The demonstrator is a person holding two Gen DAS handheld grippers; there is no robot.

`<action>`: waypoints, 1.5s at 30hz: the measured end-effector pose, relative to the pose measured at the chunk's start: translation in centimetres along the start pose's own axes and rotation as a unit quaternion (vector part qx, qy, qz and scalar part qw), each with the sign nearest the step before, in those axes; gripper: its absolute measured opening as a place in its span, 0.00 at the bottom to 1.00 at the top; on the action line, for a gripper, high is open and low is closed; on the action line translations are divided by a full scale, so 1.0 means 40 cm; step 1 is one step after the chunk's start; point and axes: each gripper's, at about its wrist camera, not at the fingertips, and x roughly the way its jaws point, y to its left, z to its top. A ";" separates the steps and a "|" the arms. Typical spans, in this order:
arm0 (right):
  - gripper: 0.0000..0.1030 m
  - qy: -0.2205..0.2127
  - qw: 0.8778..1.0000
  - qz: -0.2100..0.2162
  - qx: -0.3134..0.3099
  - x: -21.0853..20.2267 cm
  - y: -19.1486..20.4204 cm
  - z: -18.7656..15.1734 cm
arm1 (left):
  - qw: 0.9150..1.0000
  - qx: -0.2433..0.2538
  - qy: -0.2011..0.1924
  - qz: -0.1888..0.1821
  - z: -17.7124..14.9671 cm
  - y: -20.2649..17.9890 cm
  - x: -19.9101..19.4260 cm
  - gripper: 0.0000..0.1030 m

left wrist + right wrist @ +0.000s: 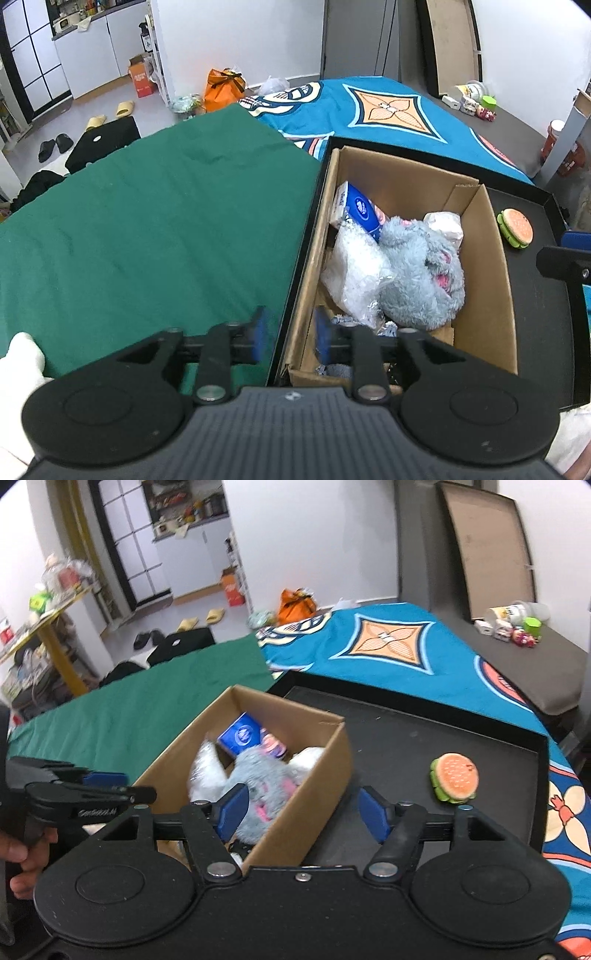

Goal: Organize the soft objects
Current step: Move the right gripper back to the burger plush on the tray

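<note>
An open cardboard box (487,258) stands in a black tray (543,314). In the box lie a grey plush toy (417,273), a blue tissue pack (360,210) and a white plastic bag (354,273). A burger-shaped soft toy (515,230) rests on the tray, right of the box. My left gripper (290,334) is open, straddling the box's left wall with nothing gripped. In the right wrist view my right gripper (303,812) is open over the box's (321,775) right wall, with the plush (258,779) behind its left finger and the burger (454,777) ahead to the right.
A green cloth (147,221) covers the surface left of the tray, and a blue patterned cloth (388,110) lies beyond it. Small containers and toys (513,624) sit at the far right. A hand (22,849) holds the left gripper (85,786).
</note>
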 end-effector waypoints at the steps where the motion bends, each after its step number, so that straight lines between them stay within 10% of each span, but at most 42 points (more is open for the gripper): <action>1: 0.67 -0.004 1.000 0.000 0.005 -0.004 -0.010 -0.001 | 1.000 0.003 -0.002 0.000 0.001 -0.002 -0.003 0.46; 5: 0.76 -0.016 1.000 -0.009 0.022 -0.014 -0.051 -0.002 | 1.000 0.016 -0.007 0.006 0.013 -0.023 -0.013 0.64; 17: 0.88 -0.035 0.997 -0.026 0.059 -0.005 -0.190 -0.007 | 0.997 0.052 0.002 0.049 0.053 -0.090 -0.016 0.76; 45: 0.81 -0.065 0.993 -0.029 0.097 0.197 -0.384 -0.086 | 0.980 0.108 0.040 0.165 0.111 -0.193 0.069 0.79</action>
